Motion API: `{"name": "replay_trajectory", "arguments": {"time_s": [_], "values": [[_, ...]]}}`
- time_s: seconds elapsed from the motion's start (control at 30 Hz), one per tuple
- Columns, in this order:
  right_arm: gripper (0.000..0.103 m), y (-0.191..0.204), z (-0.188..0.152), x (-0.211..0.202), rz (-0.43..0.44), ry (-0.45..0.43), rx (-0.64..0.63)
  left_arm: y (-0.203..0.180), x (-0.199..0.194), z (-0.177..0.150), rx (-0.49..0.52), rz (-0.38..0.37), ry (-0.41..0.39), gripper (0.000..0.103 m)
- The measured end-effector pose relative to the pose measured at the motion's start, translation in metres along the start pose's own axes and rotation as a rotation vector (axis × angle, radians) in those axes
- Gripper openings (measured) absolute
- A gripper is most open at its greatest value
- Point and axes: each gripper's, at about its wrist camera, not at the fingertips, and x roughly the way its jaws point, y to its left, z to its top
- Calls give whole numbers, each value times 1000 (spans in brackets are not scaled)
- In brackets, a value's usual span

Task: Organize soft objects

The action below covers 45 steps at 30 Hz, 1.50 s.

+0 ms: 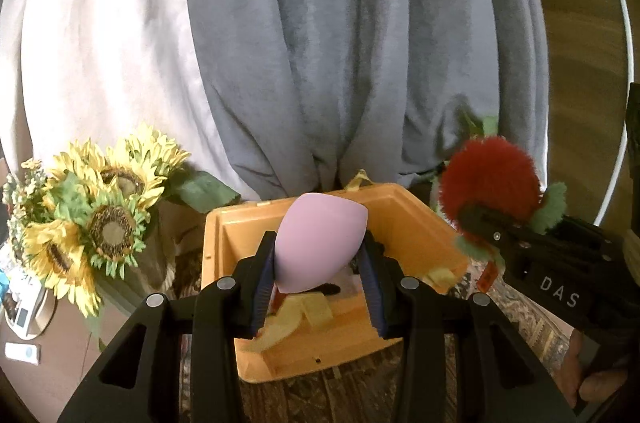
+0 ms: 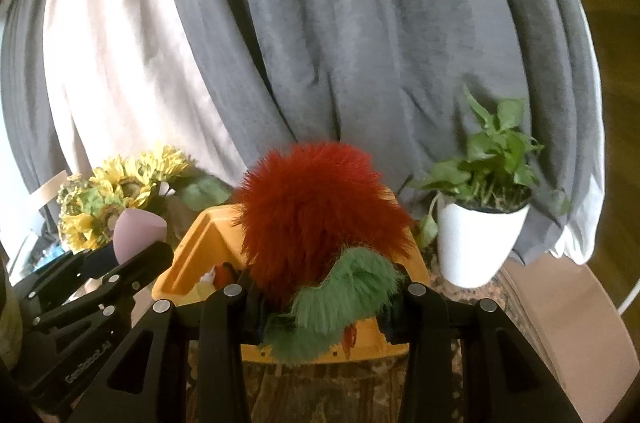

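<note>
Curtains [image 1: 340,43] back a patterned worktop [image 1: 532,319]; sunflowers [image 1: 96,219] left, potted plant [image 2: 484,223] right. Left tool [image 1: 320,263] clamps pink sponge [image 1: 318,243], right tool [image 2: 320,303] red-green plush [image 2: 320,223], above orange bin [image 1: 412,219].

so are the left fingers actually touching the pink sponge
Touching. The left wrist view shows the pink sponge pinched between the left gripper fingers, both blue pads pressed against its sides with no gap, held above the orange box.

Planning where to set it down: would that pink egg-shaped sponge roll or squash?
The pink sponge is probably light and squashy, seated between the left tongs. Its rounded body and smooth skin suggest it could roll or slip; lowering it into the orange box seems safer.
</note>
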Motion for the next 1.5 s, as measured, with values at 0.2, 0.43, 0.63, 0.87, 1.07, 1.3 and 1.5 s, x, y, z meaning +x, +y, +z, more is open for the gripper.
{"name": "replay_trajectory", "arguments": {"time_s": [0.2,0.43,0.63,0.87,1.07,1.3,1.5], "values": [[41,4,13,24,10,-5,-12,11,21,9,-1,27,-6,39],[41,9,22,57,17,19,-30,21,52,12,10,64,20,39],[41,7,23,87,19,68,-37,27,86,8,24,80,79,40],[41,0,18,122,36,157,-8,34,123,1,30,79,182,40],[48,-2,13,144,51,232,26,44,139,-4,-10,52,243,40],[62,-5,10,150,36,277,47,43,145,-8,-17,56,263,54],[63,-5,12,145,24,272,50,43,135,-4,-35,60,243,62]]}}
